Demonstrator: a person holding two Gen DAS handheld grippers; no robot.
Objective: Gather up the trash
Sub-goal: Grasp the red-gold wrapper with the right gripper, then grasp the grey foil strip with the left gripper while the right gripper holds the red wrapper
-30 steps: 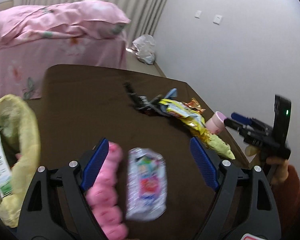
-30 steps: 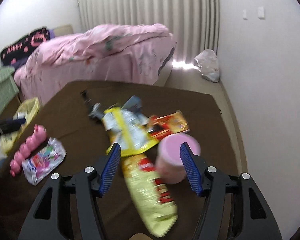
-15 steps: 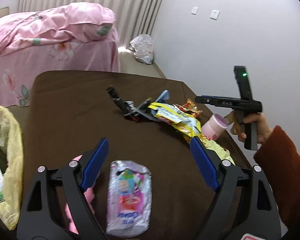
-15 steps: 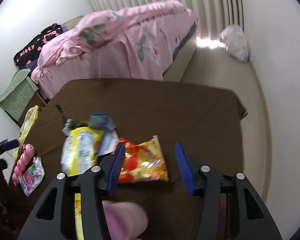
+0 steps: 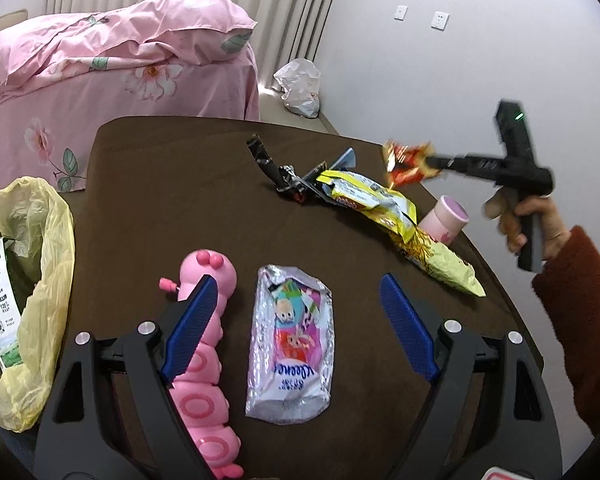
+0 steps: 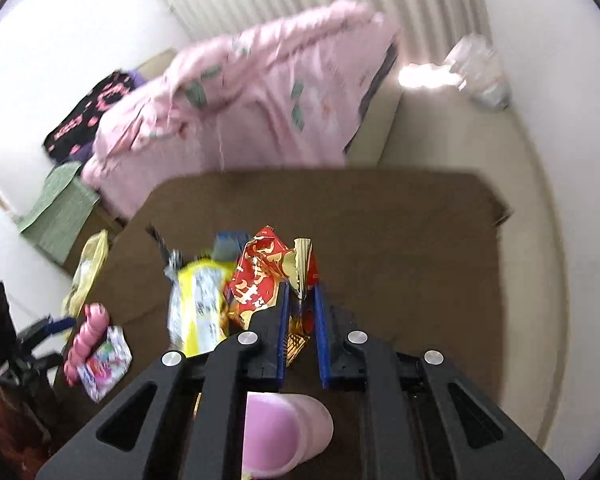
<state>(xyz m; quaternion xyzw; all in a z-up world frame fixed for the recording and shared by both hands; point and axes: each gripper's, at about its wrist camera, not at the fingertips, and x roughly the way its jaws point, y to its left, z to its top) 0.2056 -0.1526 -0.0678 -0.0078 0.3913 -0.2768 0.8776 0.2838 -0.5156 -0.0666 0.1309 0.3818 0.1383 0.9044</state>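
My right gripper (image 6: 300, 304) is shut on a red and gold snack wrapper (image 6: 260, 276) and holds it above the brown table (image 6: 400, 240); the wrapper (image 5: 406, 162) and that gripper (image 5: 432, 162) also show in the left wrist view. My left gripper (image 5: 296, 316) is open and empty above a silver tissue packet (image 5: 290, 344). A yellow chip bag (image 5: 384, 208) and dark wrappers (image 5: 284, 176) lie mid-table. A yellow trash bag (image 5: 32, 292) hangs open at the left edge.
A pink caterpillar toy (image 5: 202, 348) lies beside the tissue packet, under my left finger. A pink cup (image 5: 446, 220) stands by the table's right edge. A pink-covered bed (image 5: 112, 60) is behind the table. A white plastic bag (image 5: 300, 88) sits on the floor.
My right gripper closed on the red and gold wrapper and lifted it off the table. My left gripper drew back a little, so the toy and the packet show more fully.
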